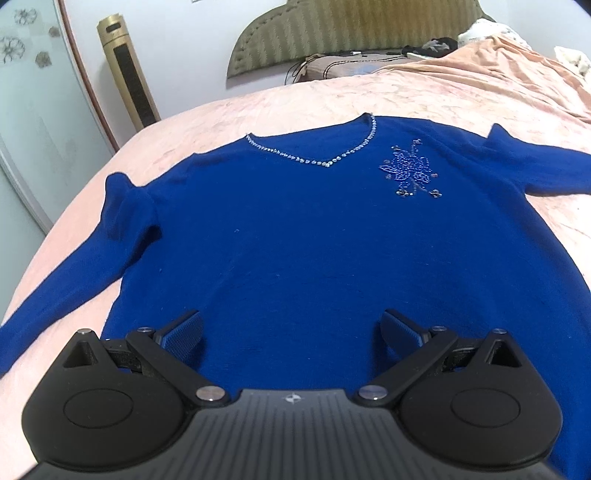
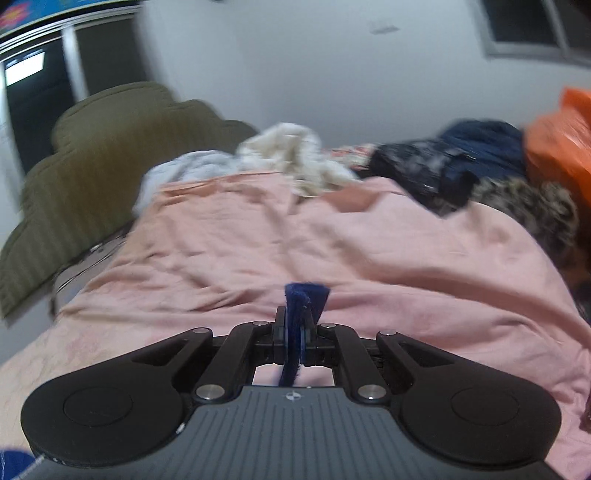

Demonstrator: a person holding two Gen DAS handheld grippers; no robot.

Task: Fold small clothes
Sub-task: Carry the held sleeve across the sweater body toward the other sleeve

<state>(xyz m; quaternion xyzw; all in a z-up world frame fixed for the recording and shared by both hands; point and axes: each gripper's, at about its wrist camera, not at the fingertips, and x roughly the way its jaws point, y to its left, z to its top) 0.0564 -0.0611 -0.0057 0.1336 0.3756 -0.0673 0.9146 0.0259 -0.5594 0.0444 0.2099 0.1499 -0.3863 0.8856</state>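
Note:
A royal-blue V-neck sweater [image 1: 295, 236] with a beaded neckline and a beaded flower on the chest lies flat, front up, on the pink bedspread [image 1: 295, 99], sleeves spread to both sides. My left gripper [image 1: 291, 332] hovers over its lower hem, jaws wide open, nothing between the blue pads. In the right wrist view my right gripper [image 2: 294, 325] is shut on a pinched fold of the blue sweater [image 2: 295, 295], which pokes out past the fingertips above the bedspread [image 2: 295, 240]. Which part of the sweater it holds is hidden.
An olive padded headboard [image 1: 354, 29] and a pillow [image 1: 340, 66] stand at the far end. A gold tower fan [image 1: 127, 74] stands left of the bed. Piled clothes, white [image 2: 291, 158], dark navy [image 2: 454, 162] and an orange bag [image 2: 561, 144], lie at the bed's far right.

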